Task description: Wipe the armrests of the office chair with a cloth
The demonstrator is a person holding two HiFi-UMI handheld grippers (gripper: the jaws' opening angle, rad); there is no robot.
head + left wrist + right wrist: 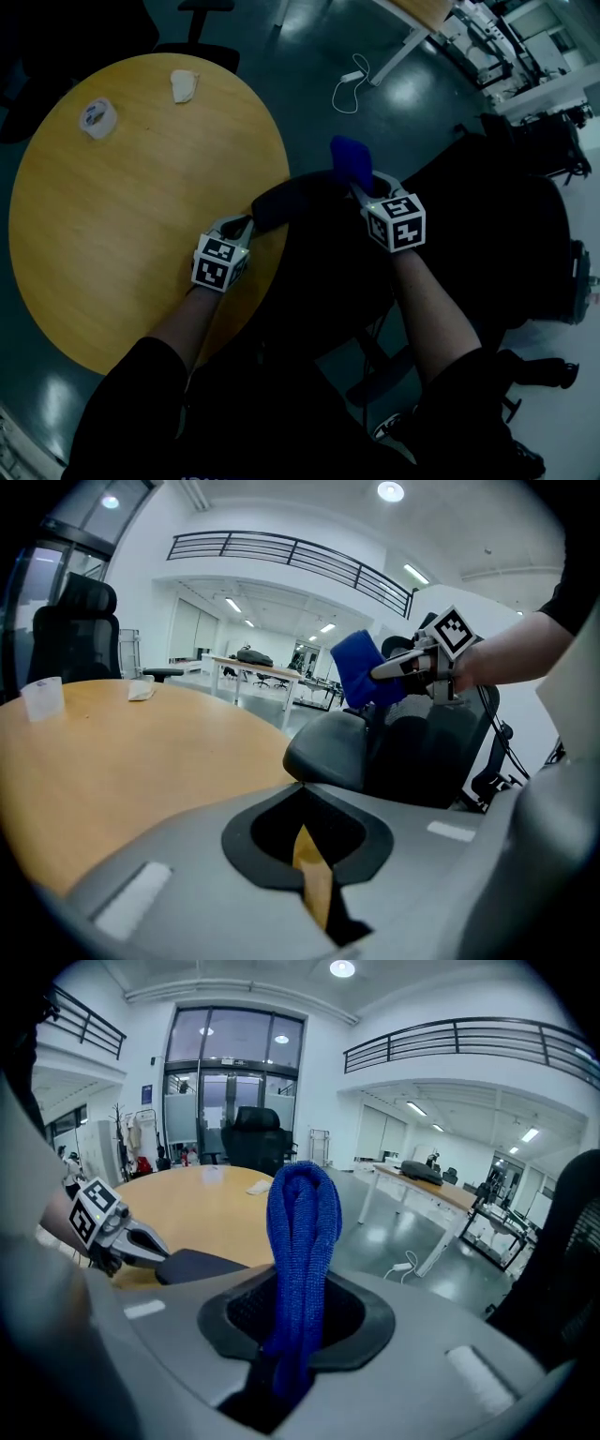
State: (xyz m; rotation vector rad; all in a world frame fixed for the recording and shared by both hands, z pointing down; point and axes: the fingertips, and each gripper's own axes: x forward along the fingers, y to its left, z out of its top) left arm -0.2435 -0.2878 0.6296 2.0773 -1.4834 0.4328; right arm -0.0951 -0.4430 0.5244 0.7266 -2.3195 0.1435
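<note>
Wiping seems unstarted: right gripper's [295, 1363] jaws pinch the folded blue cloth [302, 1222] clear of the black padded armrest [328, 747]; left gripper's [314, 883] jaws closed, empty.

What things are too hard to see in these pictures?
1. Chair's other armrest: head view, lost in the dark chair.
2. Two white things on the table: too small everywhere to name.
3. Blue cloth's bottom end: right gripper view, buried between the right gripper's jaws.

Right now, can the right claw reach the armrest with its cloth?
Probably yes. The right claw holds the cloth just beside the armrest, and nothing shows between them.
</note>
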